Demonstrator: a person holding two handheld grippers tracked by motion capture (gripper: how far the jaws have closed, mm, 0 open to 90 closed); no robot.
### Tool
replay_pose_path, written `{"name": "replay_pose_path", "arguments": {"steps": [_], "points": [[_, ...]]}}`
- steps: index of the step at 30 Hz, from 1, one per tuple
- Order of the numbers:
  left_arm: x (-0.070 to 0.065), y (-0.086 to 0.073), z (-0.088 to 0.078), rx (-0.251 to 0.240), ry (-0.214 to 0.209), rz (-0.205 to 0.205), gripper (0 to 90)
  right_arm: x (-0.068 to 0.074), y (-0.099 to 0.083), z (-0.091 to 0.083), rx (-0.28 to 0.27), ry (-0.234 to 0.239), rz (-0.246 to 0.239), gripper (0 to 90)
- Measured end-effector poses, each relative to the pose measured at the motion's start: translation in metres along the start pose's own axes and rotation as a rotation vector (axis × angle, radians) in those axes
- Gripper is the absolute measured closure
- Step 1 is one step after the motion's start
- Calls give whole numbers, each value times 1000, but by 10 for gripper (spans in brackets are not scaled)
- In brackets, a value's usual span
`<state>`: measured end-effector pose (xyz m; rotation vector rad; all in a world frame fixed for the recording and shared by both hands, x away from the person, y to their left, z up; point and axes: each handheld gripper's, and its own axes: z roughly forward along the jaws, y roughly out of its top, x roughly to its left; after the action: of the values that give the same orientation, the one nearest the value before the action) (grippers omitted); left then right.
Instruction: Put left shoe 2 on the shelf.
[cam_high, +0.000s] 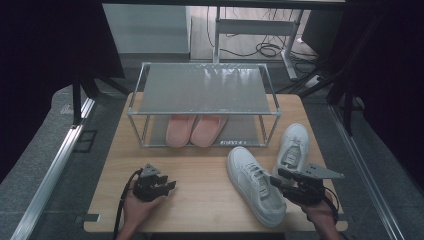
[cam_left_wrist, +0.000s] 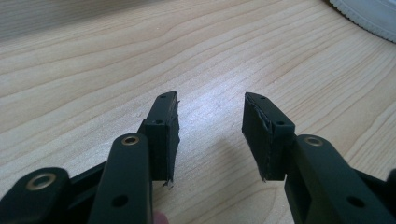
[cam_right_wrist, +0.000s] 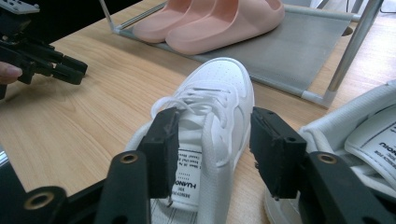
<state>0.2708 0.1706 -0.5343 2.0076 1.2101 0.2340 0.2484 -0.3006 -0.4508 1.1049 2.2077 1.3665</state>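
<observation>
Right gripper (cam_right_wrist: 212, 140): my jaws stand wide, one on each side of the near sneaker's collar; the pads press on nothing, as far as I can see.
Left gripper (cam_left_wrist: 210, 123): my jaws hang open over bare table (cam_left_wrist: 93, 70), gripping nothing.
Near sneaker (cam_high: 255, 184): white, flat on the table, toe towards the shoe rack (cam_high: 202, 90), lying between my two grippers.
Second sneaker (cam_high: 292, 147): white, just to the right of the first.
Pink slippers (cam_high: 195, 129): a pair, side by side on the rack's lower shelf.
Writing: the tongue label of the near sneaker carries small print, too small to read surely.
</observation>
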Motion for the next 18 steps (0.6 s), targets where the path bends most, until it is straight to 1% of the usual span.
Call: {"name": "replay_pose_path", "arguments": {"steps": [2, 8, 11, 18], "points": [[0, 0, 0, 3, 1, 5, 565, 0, 1, 3, 4, -2, 3, 510], [0, 0, 0, 3, -2, 3, 564, 1, -1, 13, 33, 1, 3, 494], [0, 0, 0, 4, -2, 4, 563, 2, -2, 18, 47, -11, -1, 490], [0, -1, 1, 10, -3, 6, 561, 3, -4, 28, 82, -17, -8, 491]]}}
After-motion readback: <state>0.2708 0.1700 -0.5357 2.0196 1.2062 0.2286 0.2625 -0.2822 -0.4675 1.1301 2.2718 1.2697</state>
